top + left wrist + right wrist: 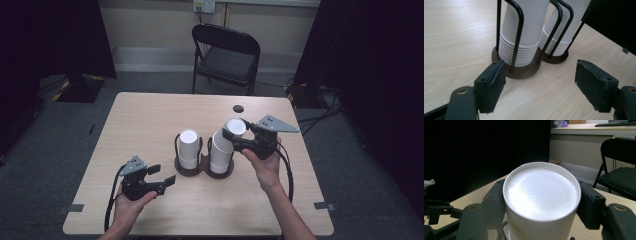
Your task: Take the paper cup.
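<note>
Looking down and forward from above the near table [150,115] edge, high view taking in the whole top and chair [227,55]. Riding low and close, left gripper view facing the cup stacks [524,30] in their rack [520,70]. Right gripper view pressing nearest, onto one cup [541,195], sharing chair and stacks with the high view.

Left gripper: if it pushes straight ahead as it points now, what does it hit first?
Probably the brown base of the cup holder, then the near stack of white cups. The left gripper is open and empty; depth is uncertain.
</note>
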Available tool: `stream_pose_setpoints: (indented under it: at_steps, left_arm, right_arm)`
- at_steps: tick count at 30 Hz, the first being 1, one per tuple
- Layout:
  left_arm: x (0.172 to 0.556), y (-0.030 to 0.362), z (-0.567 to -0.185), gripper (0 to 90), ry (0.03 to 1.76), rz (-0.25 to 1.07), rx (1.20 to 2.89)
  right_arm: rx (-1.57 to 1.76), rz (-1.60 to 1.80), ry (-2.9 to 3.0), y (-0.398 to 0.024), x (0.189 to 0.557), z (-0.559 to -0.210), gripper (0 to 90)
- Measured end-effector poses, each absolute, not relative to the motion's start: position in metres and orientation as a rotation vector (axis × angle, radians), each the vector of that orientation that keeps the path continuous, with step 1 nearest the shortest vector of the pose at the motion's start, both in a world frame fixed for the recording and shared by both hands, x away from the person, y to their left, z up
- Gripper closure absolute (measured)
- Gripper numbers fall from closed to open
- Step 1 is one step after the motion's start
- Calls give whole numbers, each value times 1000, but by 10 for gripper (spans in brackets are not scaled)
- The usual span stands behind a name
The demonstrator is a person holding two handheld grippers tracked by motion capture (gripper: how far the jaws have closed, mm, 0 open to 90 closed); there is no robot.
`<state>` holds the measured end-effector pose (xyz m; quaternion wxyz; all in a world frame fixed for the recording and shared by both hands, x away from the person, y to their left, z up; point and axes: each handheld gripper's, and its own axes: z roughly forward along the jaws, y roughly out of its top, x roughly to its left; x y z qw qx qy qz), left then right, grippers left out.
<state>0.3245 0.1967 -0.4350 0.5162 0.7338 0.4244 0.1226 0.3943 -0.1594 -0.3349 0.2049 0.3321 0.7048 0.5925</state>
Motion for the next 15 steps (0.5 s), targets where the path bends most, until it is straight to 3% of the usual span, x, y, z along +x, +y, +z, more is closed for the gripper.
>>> stream_pose_setpoints:
  at_steps: [7, 9, 11, 15]
  left_arm:
    - [323, 195, -432, 237, 1006, 302, 1754]
    - [322, 194, -431, 318, 981, 280, 1751]
    - [322, 194, -430, 281, 979, 268, 1757]
    - [320, 194, -430, 293, 970, 262, 1749]
  right_arm:
    - [956, 1672, 1939, -166, 387, -331, 335]
    - [965, 1685, 1923, -169, 385, -330, 336]
    - [976, 1702, 1913, -172, 382, -329, 338]
    - [1002, 1732, 1898, -175, 376, -331, 342]
